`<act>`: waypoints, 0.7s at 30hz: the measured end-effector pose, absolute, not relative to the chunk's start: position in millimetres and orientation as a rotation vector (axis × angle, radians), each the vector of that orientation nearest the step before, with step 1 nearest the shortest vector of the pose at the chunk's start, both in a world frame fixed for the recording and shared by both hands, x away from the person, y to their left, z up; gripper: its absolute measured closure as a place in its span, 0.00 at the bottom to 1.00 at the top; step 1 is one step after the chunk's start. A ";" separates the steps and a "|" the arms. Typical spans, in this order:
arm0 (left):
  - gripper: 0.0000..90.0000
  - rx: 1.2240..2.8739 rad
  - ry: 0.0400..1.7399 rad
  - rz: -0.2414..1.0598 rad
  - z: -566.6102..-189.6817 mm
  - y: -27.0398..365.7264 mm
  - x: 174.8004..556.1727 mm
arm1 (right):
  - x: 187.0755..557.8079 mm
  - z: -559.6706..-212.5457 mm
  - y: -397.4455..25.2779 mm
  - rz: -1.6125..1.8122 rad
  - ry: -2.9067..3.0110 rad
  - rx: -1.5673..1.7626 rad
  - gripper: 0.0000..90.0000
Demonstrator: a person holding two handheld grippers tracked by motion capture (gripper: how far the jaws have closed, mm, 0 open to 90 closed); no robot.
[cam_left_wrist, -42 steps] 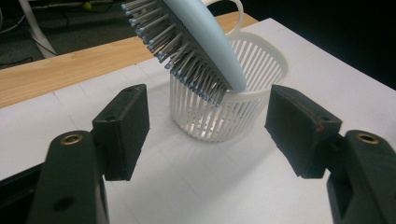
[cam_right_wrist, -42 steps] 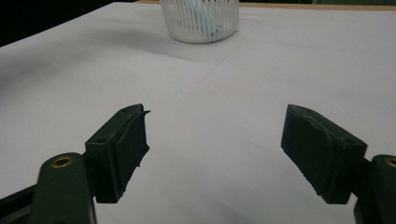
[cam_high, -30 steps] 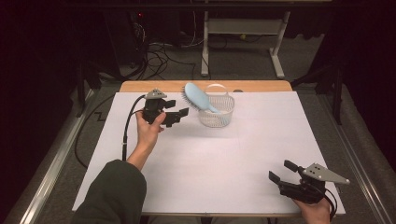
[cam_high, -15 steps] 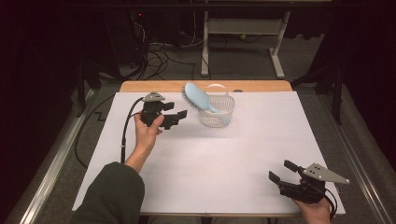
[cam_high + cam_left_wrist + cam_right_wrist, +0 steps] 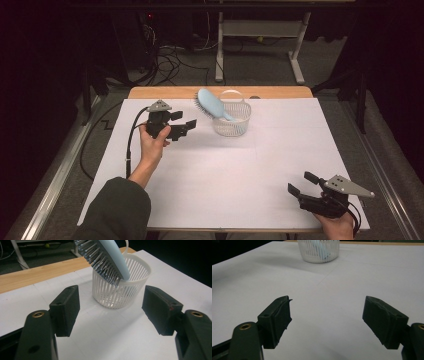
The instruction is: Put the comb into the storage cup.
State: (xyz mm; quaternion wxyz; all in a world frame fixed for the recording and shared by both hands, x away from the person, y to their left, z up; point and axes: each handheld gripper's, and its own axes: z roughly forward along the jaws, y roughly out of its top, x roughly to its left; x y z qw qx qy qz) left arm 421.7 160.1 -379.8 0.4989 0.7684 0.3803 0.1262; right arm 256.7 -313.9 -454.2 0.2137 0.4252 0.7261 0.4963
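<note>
**A:** Hairbrush (image 5: 212, 104) is sitting handle-down in the white basket (image 5: 239, 125) at the far middle of the table (image 5: 260, 165), head sticking up and out over the rim toward my left gripper (image 5: 181, 129). Risk check?

**B:** I'm seeing the main one as tipping. Basket is looking light and the brush is leaning well past the rim, so the weight is hanging off one side. If I'm nudging the wall with a jaw while reaching in, the whole thing is probably sliding or going over.

**A:** Jaw state?

**B:** Left gripper is spread wide, holding nothing, hovering just beside the basket with the brush head (image 5: 107, 258) above and between the jaws in the left gripper view. Right gripper (image 5: 305, 186) is also spread wide and empty, resting at the near right corner, well apart from everything.

**A:** Brush orientation?

**B:** Long axis is running diagonally: handle end down inside the basket (image 5: 320, 251), head up and tilted toward the table's left-far side. Bristles (image 5: 100, 261) are facing down and toward my left gripper, smooth blue back facing up.

**A:** Second risk?

**B:** Grabbing across bristles. They're flexing, so the grip is likely slipping and the brush twisting. I'm judging the edges of the head a safer bite.
</note>
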 end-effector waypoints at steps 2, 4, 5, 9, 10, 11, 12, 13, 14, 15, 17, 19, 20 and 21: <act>0.35 1.862 0.915 0.309 -380.1 161.1 420.5 | 256.7 -454.2 -313.6 1.377 2.016 1.181 0.26; 0.35 1.860 0.916 0.306 -380.5 161.5 419.7 | 256.7 -454.3 -313.5 1.375 2.018 1.184 0.26; 0.35 1.861 0.916 0.305 -380.7 161.9 419.3 | 256.7 -454.3 -313.5 1.375 2.017 1.184 0.26; 0.35 1.859 0.919 0.304 -382.1 164.0 418.5 | 256.7 -454.2 -313.4 1.375 2.017 1.184 0.26; 0.35 1.859 0.919 0.303 -382.3 164.6 418.2 | 256.7 -454.2 -313.5 1.376 2.016 1.183 0.26; 0.35 1.859 0.920 0.302 -382.3 165.2 417.8 | 256.7 -454.2 -313.5 1.375 2.016 1.182 0.26; 0.35 1.859 0.919 0.303 -382.3 165.8 417.3 | 256.6 -454.2 -313.4 1.375 2.017 1.184 0.26; 0.35 1.860 0.918 0.303 -382.1 166.1 417.0 | 256.6 -454.2 -313.5 1.375 2.017 1.183 0.26; 0.35 1.860 0.918 0.305 -381.7 166.5 416.5 | 256.7 -454.2 -313.5 1.375 2.016 1.182 0.26; 0.35 1.860 0.917 0.306 -381.6 166.6 416.3 | 256.8 -454.3 -313.5 1.376 2.016 1.183 0.26; 0.35 1.857 0.914 0.306 -380.7 167.3 415.5 | 256.8 -454.2 -313.5 1.376 2.016 1.183 0.26; 0.35 1.855 0.914 0.307 -380.5 167.4 414.8 | 256.6 -454.2 -313.5 1.377 2.016 1.181 0.26; 0.35 1.855 0.912 0.307 -380.6 167.7 414.4 | 256.6 -454.2 -313.5 1.377 2.016 1.181 0.26; 0.35 1.856 0.911 0.306 -380.7 167.8 414.1 | 256.6 -454.2 -313.5 1.377 2.016 1.182 0.26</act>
